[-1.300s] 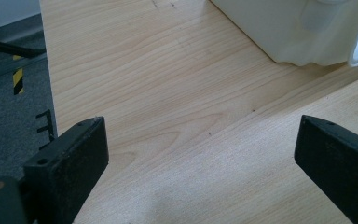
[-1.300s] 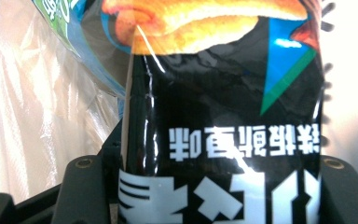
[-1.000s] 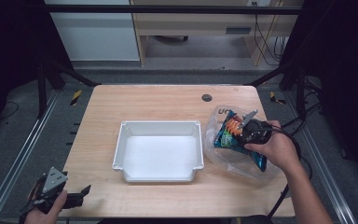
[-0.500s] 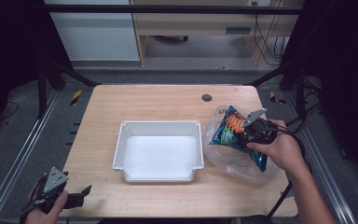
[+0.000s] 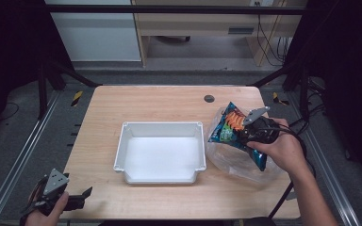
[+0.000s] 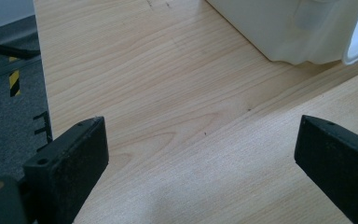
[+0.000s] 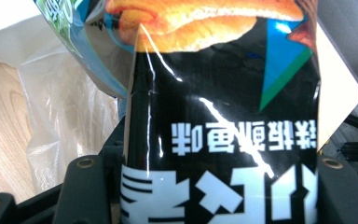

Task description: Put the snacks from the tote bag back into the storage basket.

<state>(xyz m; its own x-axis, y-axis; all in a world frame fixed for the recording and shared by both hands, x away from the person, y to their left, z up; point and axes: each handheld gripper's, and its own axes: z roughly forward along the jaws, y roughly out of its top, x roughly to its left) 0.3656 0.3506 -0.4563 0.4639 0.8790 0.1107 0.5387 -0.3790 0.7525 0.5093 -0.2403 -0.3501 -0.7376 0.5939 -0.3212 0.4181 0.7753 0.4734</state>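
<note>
Starting nearest the person: left gripper (image 5: 70,200) sits low at the near-left corner of the table (image 5: 160,101), held in the left hand (image 5: 45,214), jaws spread wide with nothing between them. In the left gripper view the two black jaws stand far apart over bare wood, touching nothing; a corner of the white tray (image 6: 279,32) shows beyond them, well clear. Mid-table: the tray (image 5: 122,141) is rectangular, white, open side up, nothing visible inside it. To its right, the right gripper (image 5: 245,134) is in the right hand (image 5: 283,148), jaws pulled in tight and clamped on the snack bag (image 5: 226,129). That bag is dark blue/black with orange snack art and a green patch; it's held above the table's right side, just right of the tray and not touching it, its top end angled toward the far side of the table. In the right gripper view the snack bag (image 7: 223,116) sits squarely between the two jaws, print upside down, foil glossy. Under and around it lies a clear plastic bag (image 5: 238,165), crumpled on the wood; whether the snack bag's lower end is touching that plastic, can't tell. Farther back: small dark round grommet (image 5: 209,99) in the table surface near the far edge, well apart from everything else.
</note>
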